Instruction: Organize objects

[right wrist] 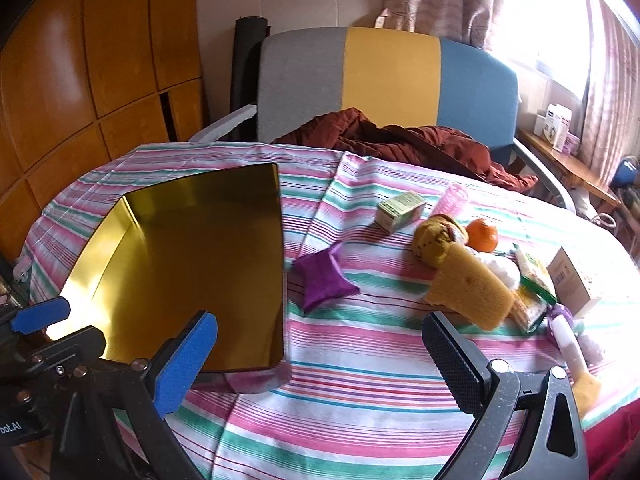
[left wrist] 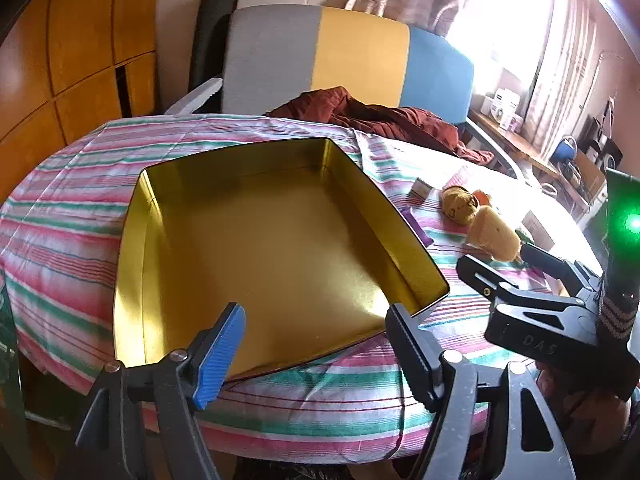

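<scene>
Open gold tin [right wrist: 192, 264] sits left of clustered sponge [right wrist: 470, 288], orange [right wrist: 482, 235], purple pouch [right wrist: 324, 280].

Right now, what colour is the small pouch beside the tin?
Purple pouch, clearest in the right wrist view.

glossy metal tin [left wrist: 256, 248] (gold), striped cloth tablecloth [right wrist: 360, 368]

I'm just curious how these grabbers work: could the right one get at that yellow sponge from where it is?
Probably yes. The right gripper is open and holds nothing, and the yellow sponge lies just ahead of its right finger, with only bare striped cloth between. Packets crowd the sponge's far side, so a grab may nudge them.
</scene>
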Action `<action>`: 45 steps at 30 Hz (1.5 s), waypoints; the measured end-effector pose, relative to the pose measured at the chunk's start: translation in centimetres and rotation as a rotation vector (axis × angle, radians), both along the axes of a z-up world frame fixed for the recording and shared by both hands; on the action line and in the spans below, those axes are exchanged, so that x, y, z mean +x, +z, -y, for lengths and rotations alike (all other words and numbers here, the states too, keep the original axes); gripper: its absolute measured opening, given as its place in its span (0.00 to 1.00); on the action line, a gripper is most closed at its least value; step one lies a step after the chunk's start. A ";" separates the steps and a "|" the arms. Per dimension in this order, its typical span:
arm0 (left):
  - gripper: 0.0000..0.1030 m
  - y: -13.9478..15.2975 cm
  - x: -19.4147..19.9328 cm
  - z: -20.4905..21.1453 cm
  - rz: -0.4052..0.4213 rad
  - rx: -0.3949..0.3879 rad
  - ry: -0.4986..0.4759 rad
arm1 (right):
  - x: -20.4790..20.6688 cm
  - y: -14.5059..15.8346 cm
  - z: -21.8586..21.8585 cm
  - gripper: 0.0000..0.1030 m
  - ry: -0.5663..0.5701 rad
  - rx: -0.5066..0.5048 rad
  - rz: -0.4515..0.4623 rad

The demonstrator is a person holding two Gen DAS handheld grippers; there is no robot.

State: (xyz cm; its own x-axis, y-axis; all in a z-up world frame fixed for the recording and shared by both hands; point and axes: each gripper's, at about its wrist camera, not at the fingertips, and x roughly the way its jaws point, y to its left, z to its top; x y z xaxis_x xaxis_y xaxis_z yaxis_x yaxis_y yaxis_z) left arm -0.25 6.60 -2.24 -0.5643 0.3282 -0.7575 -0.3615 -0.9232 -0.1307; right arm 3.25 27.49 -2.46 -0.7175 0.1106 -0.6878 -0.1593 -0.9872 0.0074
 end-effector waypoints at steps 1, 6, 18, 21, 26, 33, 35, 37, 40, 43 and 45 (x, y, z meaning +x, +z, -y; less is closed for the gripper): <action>0.73 0.0 -0.1 -0.4 0.001 -0.006 -0.010 | 0.1 0.0 -0.3 1.00 -0.006 -0.002 0.003; 0.73 0.2 -0.5 -2.2 0.006 -0.021 -0.058 | 1.4 0.3 -2.9 1.00 -0.056 -0.006 0.012; 0.73 1.0 -1.8 -10.2 0.023 -0.019 -0.234 | 6.5 1.1 -13.6 1.00 -0.283 -0.037 0.071; 0.73 1.3 -2.5 -12.7 0.022 -0.019 -0.283 | 7.5 1.5 -15.8 1.00 -0.330 -0.042 0.076; 0.77 1.2 -3.2 -17.9 0.011 -0.043 -0.371 | 8.5 2.3 -18.5 1.00 -0.365 -0.051 0.087; 0.84 -0.9 -4.2 -24.5 0.043 -0.101 -0.469 | 9.7 2.6 -21.4 1.00 -0.418 -0.074 0.104; 0.85 -1.6 -4.5 -26.0 0.044 -0.119 -0.478 | 9.8 2.4 -22.1 1.00 -0.423 -0.087 0.113; 0.85 -2.0 -4.8 -26.9 0.046 -0.128 -0.480 | 9.7 2.3 -22.6 1.00 -0.423 -0.086 0.124; 0.85 -2.8 -5.2 -28.1 0.050 -0.140 -0.492 | 9.5 2.0 -23.2 1.00 -0.417 -0.085 0.142; 0.85 -3.7 -5.5 -29.2 0.051 -0.163 -0.505 | 9.2 1.9 -23.7 1.00 -0.390 -0.094 0.167; 0.85 -4.5 -5.8 -29.8 0.062 -0.180 -0.510 | 8.9 1.8 -24.1 1.00 -0.357 -0.091 0.193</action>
